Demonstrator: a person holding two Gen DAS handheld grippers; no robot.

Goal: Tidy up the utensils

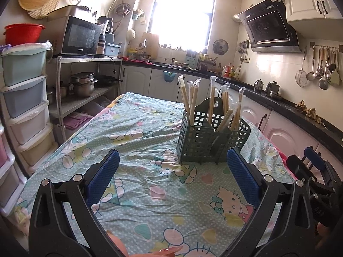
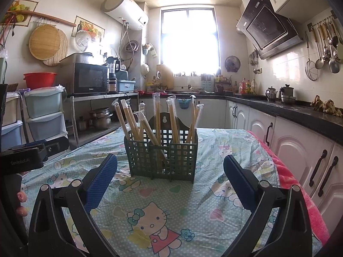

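A dark green slotted utensil holder [image 1: 210,143] stands upright on the table covered with a cartoon-cat cloth [image 1: 139,141]. It holds several plastic-wrapped wooden chopsticks [image 1: 190,98] standing in its compartments. The holder also shows in the right wrist view [image 2: 163,152], with the chopsticks [image 2: 154,117] leaning in different directions. My left gripper [image 1: 172,167] is open and empty, just short of the holder. My right gripper [image 2: 170,172] is open and empty, directly in front of the holder. The right gripper's body [image 1: 315,171] shows at the left view's right edge.
Stacked plastic drawers [image 1: 25,98] and a metal shelf with a microwave [image 1: 79,36] and pots stand to the left. A black counter with white cabinets [image 2: 289,132] runs along the right. A pink towel [image 2: 300,192] lies along the table's right edge.
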